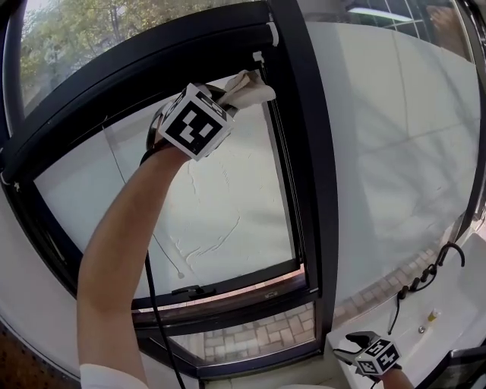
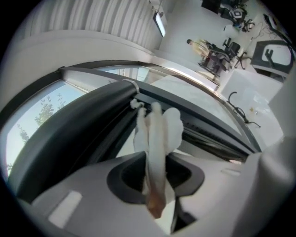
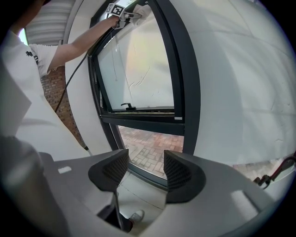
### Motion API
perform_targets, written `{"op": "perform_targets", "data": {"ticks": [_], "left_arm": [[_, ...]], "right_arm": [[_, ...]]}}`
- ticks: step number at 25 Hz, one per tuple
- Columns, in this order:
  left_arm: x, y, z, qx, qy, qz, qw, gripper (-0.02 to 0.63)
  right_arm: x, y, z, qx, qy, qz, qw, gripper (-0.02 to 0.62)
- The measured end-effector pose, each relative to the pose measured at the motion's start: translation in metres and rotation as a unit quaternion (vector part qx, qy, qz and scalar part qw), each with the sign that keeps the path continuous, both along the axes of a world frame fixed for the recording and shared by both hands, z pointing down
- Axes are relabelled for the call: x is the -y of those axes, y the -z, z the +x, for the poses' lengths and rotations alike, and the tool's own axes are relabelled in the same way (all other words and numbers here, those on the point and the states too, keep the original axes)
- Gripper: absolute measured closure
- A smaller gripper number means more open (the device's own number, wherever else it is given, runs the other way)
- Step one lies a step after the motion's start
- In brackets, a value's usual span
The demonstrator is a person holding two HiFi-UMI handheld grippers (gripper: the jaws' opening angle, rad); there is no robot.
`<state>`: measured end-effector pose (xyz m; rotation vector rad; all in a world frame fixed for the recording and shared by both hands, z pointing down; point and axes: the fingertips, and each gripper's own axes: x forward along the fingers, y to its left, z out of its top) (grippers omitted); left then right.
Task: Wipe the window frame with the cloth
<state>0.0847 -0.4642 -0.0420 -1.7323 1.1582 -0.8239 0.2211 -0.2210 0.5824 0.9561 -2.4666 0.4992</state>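
Note:
My left gripper (image 1: 231, 95) is raised to the top corner of the black window frame (image 1: 304, 152) and is shut on a white cloth (image 1: 250, 87). The cloth (image 2: 157, 134) presses against the upper frame bar (image 2: 92, 120) where it meets the upright. In the right gripper view the same cloth (image 3: 141, 10) and left gripper (image 3: 125, 11) show at the top, on the frame (image 3: 178, 60). My right gripper (image 1: 351, 352) hangs low at the bottom right, away from the window; its jaws (image 3: 145, 169) stand open with nothing between them.
A window handle (image 1: 190, 290) sits on the lower sash bar. A thin blind cord (image 1: 144, 220) hangs across the pane. A black cable (image 1: 421, 277) lies on the white sill at the right. Brick paving (image 3: 148, 143) shows below through the lower glass.

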Motion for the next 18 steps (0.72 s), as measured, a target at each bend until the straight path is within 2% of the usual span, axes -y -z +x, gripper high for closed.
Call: {"op": "perform_targets", "data": {"ticks": [2,8,12,18], "left_arm": [[0.002,0.012,0.006,-0.017,-0.002,0.005,0.9998,0.488],[-0.004,0.025,0.022,-0.029,-0.011,0.027,0.9992,0.489],[-0.02,0.025,0.023,-0.055,-0.037,0.032,0.9973,0.489],[-0.049,0.019,0.024,-0.069,-0.084,0.031,0.9935,0.489]], "right_arm": [[-0.001,0.0,0.004,0.002,-0.005,-0.001,1.0,0.353],[-0.003,-0.003,0.011,0.007,-0.019,-0.002,1.0,0.353],[-0.005,-0.006,0.008,0.007,-0.018,-0.003,1.0,0.353],[-0.003,-0.004,-0.014,0.003,0.001,0.001,1.0,0.353]]}}
